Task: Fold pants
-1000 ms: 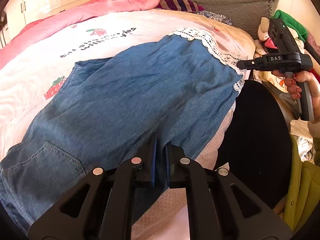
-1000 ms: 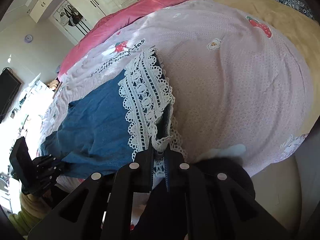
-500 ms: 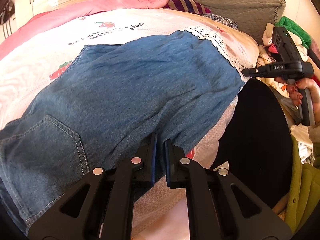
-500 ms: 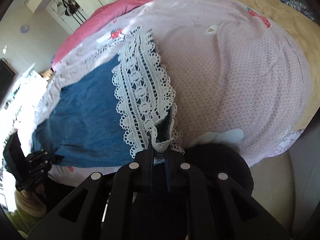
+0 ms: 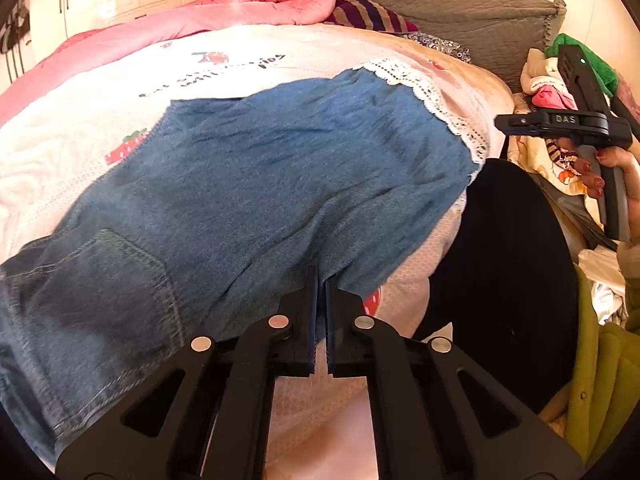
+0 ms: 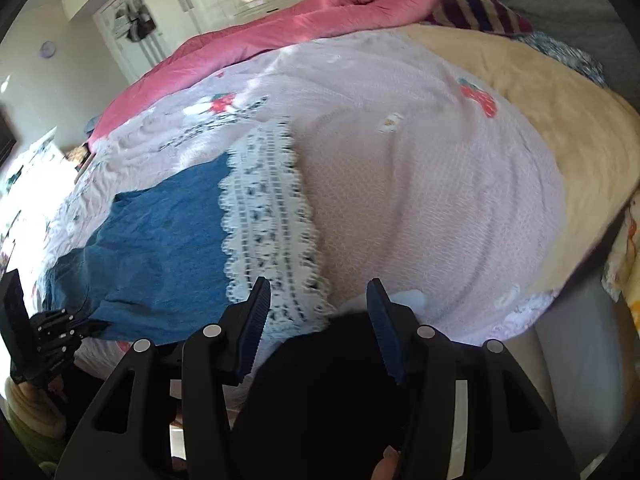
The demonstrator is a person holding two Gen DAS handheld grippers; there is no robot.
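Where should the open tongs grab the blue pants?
Grab the lace hem of the pants, coming from the near bed edge. It lies flat, just ahead of the right tongs, whose jaws are opening with nothing in them.

From my left wrist view, the pants [image 5: 248,200] run off the left frame edge, hiding the waistband. The left gripper [image 5: 320,280] covers the hem it clamps. From my right wrist view, the lace trim [image 6: 268,216] is motion-blurred; its pattern is unreadable.
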